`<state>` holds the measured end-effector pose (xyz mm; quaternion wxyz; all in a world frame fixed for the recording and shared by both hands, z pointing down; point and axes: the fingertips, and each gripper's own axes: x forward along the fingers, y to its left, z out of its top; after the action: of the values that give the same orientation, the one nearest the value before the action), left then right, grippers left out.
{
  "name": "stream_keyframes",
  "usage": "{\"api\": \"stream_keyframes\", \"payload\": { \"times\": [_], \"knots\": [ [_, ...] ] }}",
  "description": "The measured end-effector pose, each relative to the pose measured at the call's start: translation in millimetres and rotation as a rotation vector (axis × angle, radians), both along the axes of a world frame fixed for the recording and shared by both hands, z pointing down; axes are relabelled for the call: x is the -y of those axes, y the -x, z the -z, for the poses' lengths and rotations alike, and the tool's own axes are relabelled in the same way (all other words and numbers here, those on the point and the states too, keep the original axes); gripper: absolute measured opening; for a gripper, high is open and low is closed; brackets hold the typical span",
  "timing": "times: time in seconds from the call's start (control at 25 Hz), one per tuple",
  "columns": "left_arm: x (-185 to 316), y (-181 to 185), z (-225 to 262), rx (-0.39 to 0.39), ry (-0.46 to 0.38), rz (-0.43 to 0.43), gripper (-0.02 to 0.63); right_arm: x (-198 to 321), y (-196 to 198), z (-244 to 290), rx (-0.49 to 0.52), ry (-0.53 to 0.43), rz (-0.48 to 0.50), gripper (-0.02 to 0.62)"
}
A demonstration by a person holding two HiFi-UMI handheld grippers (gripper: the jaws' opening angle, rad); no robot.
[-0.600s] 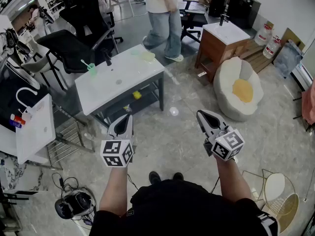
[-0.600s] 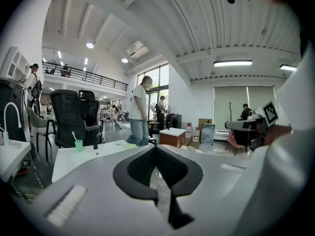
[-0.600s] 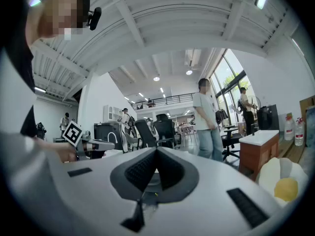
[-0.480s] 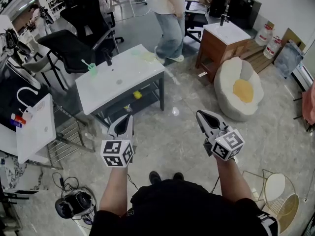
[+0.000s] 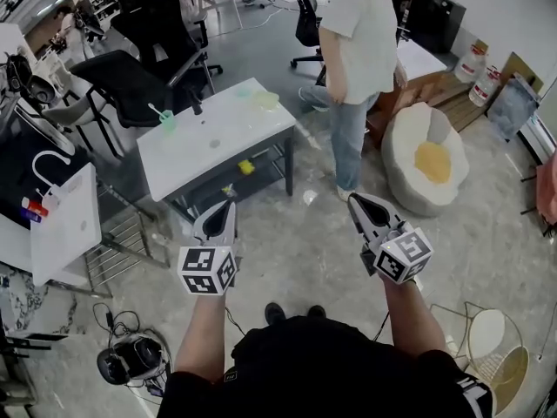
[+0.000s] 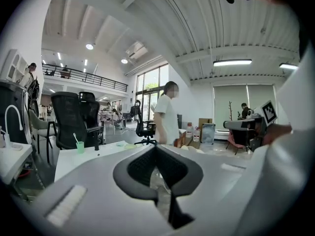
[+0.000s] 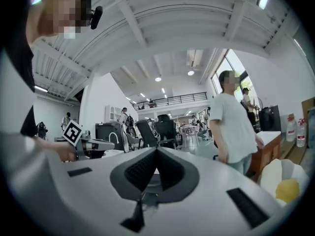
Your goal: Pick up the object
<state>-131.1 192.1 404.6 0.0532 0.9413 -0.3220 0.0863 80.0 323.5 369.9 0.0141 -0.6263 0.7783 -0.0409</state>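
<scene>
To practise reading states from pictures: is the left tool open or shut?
Shut. In the left gripper view, the left tool has its jaws pressed together at the tip, with nothing between them.

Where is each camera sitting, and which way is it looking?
Head view: on the head, facing down; white table, left gripper, right gripper, forearms.
Left gripper view: along its shut jaws toward the table; wearer's right hand shows.
Right gripper view: along its shut jaws across the room; wearer's left hand shows.
Shared: the passer-by.
</scene>
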Motion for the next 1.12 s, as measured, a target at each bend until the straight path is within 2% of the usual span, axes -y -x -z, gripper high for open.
{"api": "stream_keyframes", "payload": {
  "times": [0.32, 0.36, 0.4, 0.44, 0.68, 1.12],
  "knots": [
    [11.4, 4.7, -2.1, -0.005, 0.012, -0.019, 0.015, 15.5, 6.0, -3.8, 0.041, 0.018, 0.014, 0.016],
    [13.5, 6.0, -2.3, -0.007, 0.014, -0.019, 0.018, 17.8, 7.4, -4.0, 0.04, 0.021, 0.015, 0.04],
    [15.6, 7.4, -2.4, -0.008, 0.017, -0.02, 0.042, 20.1, 9.0, -3.9, 0.04, 0.025, 0.016, 0.096],
    [17.7, 8.9, -2.5, -0.01, 0.021, -0.021, 0.084, 22.4, 10.7, -3.7, 0.039, 0.029, 0.017, 0.119],
    [32.0, 28.8, -3.9, -0.021, 0.021, -0.012, 0.169, 37.1, 25.3, -8.4, 0.031, 0.049, 0.008, 0.216],
    [60.5, 73.9, -15.0, -0.034, 0.044, -0.029, 0.258, 65.9, 70.3, -17.0, 0.001, 0.085, -0.002, 0.264]
  ]
}}
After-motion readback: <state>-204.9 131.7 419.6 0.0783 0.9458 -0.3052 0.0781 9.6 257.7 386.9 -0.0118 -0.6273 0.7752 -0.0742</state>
